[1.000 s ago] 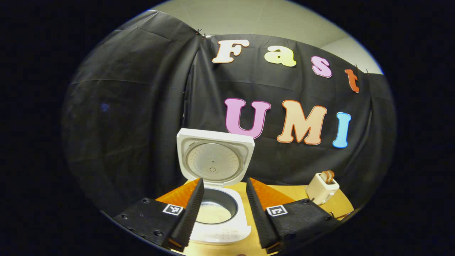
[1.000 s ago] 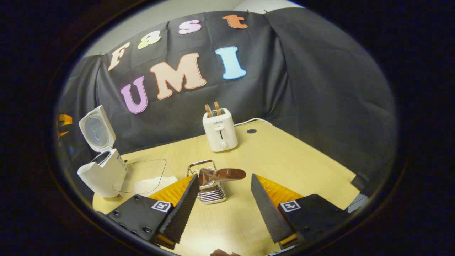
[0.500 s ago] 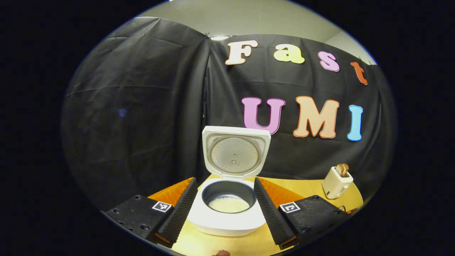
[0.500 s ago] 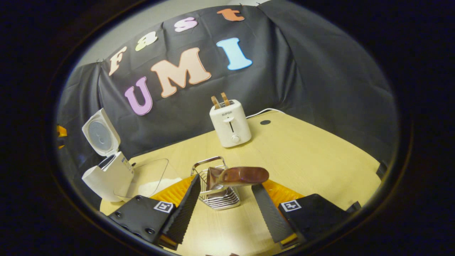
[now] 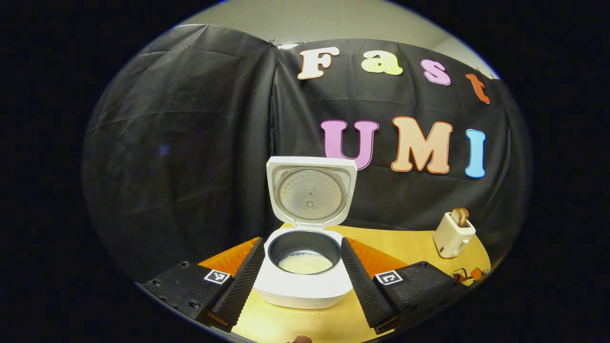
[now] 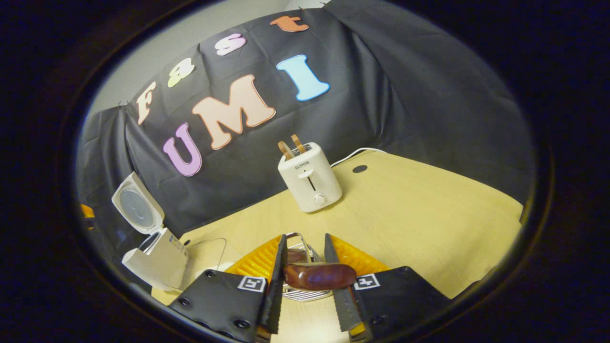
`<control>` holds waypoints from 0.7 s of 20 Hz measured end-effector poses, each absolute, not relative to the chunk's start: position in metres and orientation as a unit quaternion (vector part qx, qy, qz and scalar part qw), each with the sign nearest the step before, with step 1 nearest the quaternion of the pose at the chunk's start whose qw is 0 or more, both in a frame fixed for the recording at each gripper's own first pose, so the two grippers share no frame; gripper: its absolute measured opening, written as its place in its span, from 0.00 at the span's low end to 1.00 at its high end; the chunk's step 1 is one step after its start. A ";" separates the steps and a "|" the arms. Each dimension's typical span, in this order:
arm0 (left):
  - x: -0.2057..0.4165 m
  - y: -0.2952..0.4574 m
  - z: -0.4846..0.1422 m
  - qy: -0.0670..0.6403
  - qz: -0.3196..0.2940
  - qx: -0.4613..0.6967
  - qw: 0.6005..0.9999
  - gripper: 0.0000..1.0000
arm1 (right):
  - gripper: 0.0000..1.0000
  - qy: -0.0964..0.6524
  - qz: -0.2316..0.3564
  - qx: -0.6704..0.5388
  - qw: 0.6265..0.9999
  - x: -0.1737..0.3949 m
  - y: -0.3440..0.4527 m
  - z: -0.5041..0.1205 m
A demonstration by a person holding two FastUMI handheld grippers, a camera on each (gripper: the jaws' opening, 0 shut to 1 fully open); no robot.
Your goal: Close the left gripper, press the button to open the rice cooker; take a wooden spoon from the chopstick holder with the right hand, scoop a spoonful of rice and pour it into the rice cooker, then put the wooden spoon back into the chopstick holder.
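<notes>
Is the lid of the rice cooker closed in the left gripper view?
No, the rice cooker lid stands upright, showing rice inside the pot.

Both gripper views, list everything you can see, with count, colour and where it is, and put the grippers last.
Rice cooker: one, white, lid up, white rice in its dark pot, at the table's left end.
Toaster: one, cream, two brown slices standing in it, at the back of the table.
Clear container: one, see-through, white rice inside, beside the cooker.
Chopstick holder: one, metal wire, mid-table.
Wooden spoon: one, dark brown, standing in the holder.
Table: one, light wood.
Left gripper: black and orange, open, fingers either side of the cooker.
Right gripper: black and orange, narrowed around the spoon; contact unclear.
</notes>
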State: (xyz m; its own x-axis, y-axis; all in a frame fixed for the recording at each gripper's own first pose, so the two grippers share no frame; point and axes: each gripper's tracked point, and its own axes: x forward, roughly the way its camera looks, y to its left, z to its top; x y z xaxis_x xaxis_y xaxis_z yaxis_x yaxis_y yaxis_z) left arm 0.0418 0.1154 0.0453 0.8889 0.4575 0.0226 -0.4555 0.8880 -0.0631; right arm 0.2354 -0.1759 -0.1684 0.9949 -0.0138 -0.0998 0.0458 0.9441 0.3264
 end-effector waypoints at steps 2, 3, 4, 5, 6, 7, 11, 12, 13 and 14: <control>0.043 0.114 0.045 -0.018 0.234 -0.032 0.971 0.94 | 0.41 0.044 -0.010 0.166 0.985 0.242 -0.176 -0.165; 0.042 0.113 0.045 -0.019 0.234 -0.034 0.971 0.91 | 0.40 0.042 -0.007 0.180 0.983 0.245 -0.173 -0.163; 0.042 0.115 0.043 -0.018 0.235 -0.035 0.971 0.94 | 0.38 0.036 -0.011 0.188 0.982 0.248 -0.173 -0.156; 0.041 0.116 0.044 -0.019 0.236 -0.036 0.971 0.94 | 0.36 0.033 -0.012 0.181 0.983 0.251 -0.175 -0.153; 0.041 0.116 0.043 -0.019 0.237 -0.038 0.971 0.94 | 0.34 0.031 -0.009 0.172 0.985 0.256 -0.173 -0.150; 0.039 0.117 0.043 -0.019 0.238 -0.039 0.970 0.94 | 0.34 0.030 -0.003 0.170 0.985 0.260 -0.168 -0.147; 0.032 0.126 0.040 -0.021 0.247 -0.046 0.968 0.94 | 0.28 0.040 0.016 0.156 0.987 0.273 -0.153 -0.137; 0.028 0.127 0.038 -0.021 0.250 -0.049 0.967 0.94 | 0.25 0.042 0.021 0.159 0.986 0.275 -0.150 -0.135; 0.024 0.130 0.036 -0.021 0.253 -0.054 0.966 0.94 | 0.27 0.044 0.023 0.163 0.985 0.276 -0.147 -0.134; 0.023 0.132 0.034 -0.021 0.256 -0.056 0.965 0.94 | 0.25 0.045 0.023 0.165 0.985 0.277 -0.145 -0.132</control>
